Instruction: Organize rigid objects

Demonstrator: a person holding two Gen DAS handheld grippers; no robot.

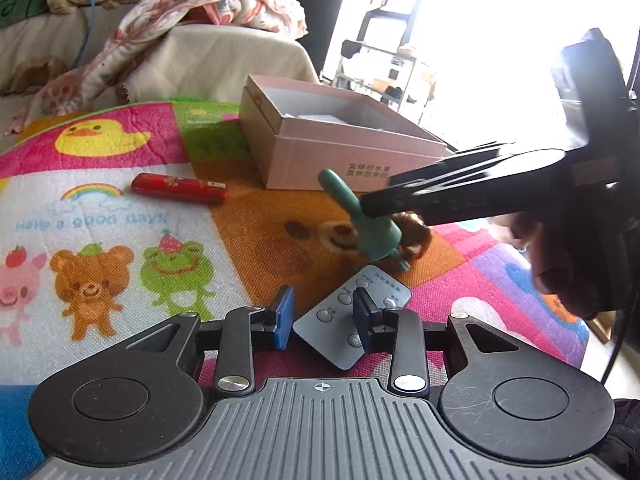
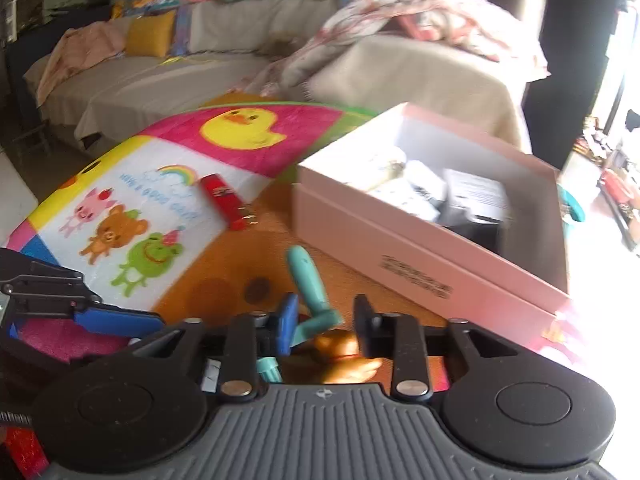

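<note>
Teal-and-brown figurine (image 1: 374,224) — smooth, hard — pinched by right hand-held gripper (image 2: 324,328); left hand-held gripper (image 1: 326,318) straddles flat remote (image 1: 352,320).

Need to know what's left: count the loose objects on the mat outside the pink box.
3: red lighter near the rainbow, grey remote by the left gripper, teal-and-brown toy at the right gripper. Others may be hidden.

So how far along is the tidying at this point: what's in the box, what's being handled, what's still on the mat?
Done: the pink box already holds several items, too blurred to name. In hand: the right gripper is at the teal and brown toy, which sits between its fingers; the left gripper straddles the grey remote, which lies on the mat. Left: the red lighter, plus the remote and toy.
</note>
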